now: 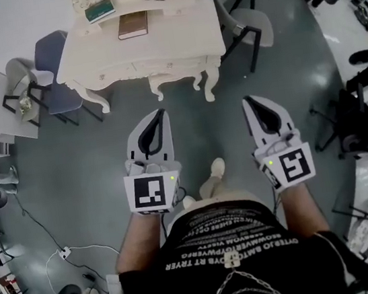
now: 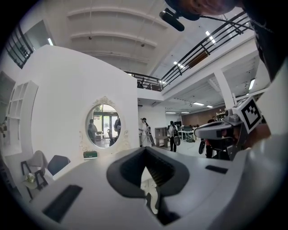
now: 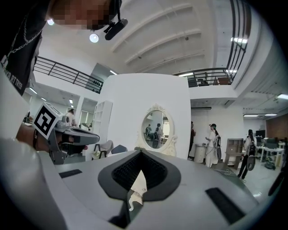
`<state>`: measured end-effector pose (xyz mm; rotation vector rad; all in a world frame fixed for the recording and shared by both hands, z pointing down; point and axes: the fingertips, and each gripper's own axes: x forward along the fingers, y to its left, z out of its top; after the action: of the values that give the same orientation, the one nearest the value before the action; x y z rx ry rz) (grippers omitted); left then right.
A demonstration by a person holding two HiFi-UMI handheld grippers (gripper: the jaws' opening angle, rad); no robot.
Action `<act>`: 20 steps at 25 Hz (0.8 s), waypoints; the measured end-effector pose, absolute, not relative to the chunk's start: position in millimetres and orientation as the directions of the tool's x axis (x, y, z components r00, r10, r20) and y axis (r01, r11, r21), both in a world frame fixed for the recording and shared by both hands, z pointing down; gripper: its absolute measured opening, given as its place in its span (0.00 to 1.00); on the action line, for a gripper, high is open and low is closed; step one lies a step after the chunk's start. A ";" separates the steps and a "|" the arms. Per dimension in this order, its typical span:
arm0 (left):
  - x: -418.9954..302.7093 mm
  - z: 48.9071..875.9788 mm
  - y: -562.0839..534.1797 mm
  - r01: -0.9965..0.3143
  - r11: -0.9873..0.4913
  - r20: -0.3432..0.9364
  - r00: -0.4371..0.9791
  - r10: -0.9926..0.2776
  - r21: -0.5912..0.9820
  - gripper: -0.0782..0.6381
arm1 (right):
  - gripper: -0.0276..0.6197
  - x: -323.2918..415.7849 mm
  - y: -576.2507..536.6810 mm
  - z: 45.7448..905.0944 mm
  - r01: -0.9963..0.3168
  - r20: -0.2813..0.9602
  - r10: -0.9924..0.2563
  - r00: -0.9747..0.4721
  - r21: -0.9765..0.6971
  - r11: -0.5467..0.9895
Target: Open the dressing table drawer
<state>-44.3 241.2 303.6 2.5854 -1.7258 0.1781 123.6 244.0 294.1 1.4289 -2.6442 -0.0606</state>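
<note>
The dressing table [image 1: 175, 39] stands at twelve o'clock in the head view, its front toward me and a brown book [image 1: 133, 25] on top. My left tongs [image 1: 162, 114] and right tongs [image 1: 246, 100] point at it from well apart, jaws pressed together on nothing.

I look down on a glossy grey floor [image 1: 187, 119] with a blue chair [image 1: 52, 58] and a grey chair [image 1: 248, 24] well apart. Ahead stand a white wall [image 2: 63, 99] and a railed balcony [image 2: 148, 81], with strip lights [image 2: 208, 34] under a high ceiling [image 2: 112, 27].
</note>
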 end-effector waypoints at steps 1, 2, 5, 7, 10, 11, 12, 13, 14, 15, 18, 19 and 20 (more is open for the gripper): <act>-42.9 305.5 234.5 -0.923 -0.384 0.115 0.378 -0.919 -0.037 0.11 | 0.05 124.5 237.3 295.0 -0.829 0.102 -0.834 -0.542 0.099 0.551; -41.7 306.7 228.4 -0.923 -0.382 0.118 0.376 -0.919 -0.035 0.11 | 0.04 125.6 231.6 296.0 -0.828 0.106 -0.833 -0.543 0.097 0.552; -38.2 308.5 213.1 -0.921 -0.386 0.123 0.377 -0.918 -0.059 0.11 | 0.05 130.2 217.7 298.5 -0.826 0.114 -0.830 -0.547 0.091 0.557; -36.8 307.1 203.2 -0.922 -0.382 0.122 0.373 -0.920 -0.061 0.11 | 0.05 131.7 208.6 297.1 -0.823 0.113 -0.827 -0.551 0.091 0.561; -34.1 302.0 189.3 -0.928 -0.370 0.121 0.363 -0.924 -0.038 0.11 | 0.04 134.3 195.9 294.9 -0.818 0.113 -0.821 -0.559 0.091 0.569; -33.2 300.6 184.8 -0.927 -0.371 0.122 0.364 -0.923 -0.047 0.11 | 0.05 135.3 191.7 294.0 -0.816 0.114 -0.820 -0.561 0.090 0.571; -32.6 298.8 180.5 -0.927 -0.372 0.120 0.364 -0.924 -0.054 0.11 | 0.04 135.6 187.7 292.4 -0.814 0.115 -0.818 -0.564 0.089 0.574; -31.9 296.7 176.9 -0.928 -0.369 0.117 0.362 -0.925 -0.049 0.11 | 0.04 135.2 184.1 290.6 -0.812 0.113 -0.815 -0.568 0.089 0.577; -31.2 295.0 174.0 -0.931 -0.364 0.114 0.358 -0.927 -0.039 0.11 | 0.05 134.9 181.1 288.9 -0.809 0.110 -0.813 -0.572 0.089 0.581; -30.3 293.8 171.3 -0.933 -0.359 0.113 0.354 -0.929 -0.031 0.11 | 0.04 135.3 178.4 287.6 -0.806 0.108 -0.810 -0.577 0.091 0.586; -24.5 291.3 159.6 -0.936 -0.352 0.109 0.348 -0.931 -0.026 0.11 | 0.04 140.0 167.0 285.1 -0.799 0.104 -0.803 -0.586 0.091 0.595; -21.9 290.4 155.2 -0.935 -0.353 0.108 0.348 -0.931 -0.028 0.11 | 0.04 141.7 162.7 284.3 -0.796 0.102 -0.801 -0.590 0.092 0.598; -19.1 289.5 151.3 -0.935 -0.354 0.108 0.349 -0.931 -0.031 0.11 | 0.04 143.5 158.9 283.5 -0.793 0.099 -0.799 -0.594 0.095 0.602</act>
<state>-19.1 151.3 289.5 2.5505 -1.7637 0.1655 143.5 158.9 283.5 1.3450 -2.6923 -0.0619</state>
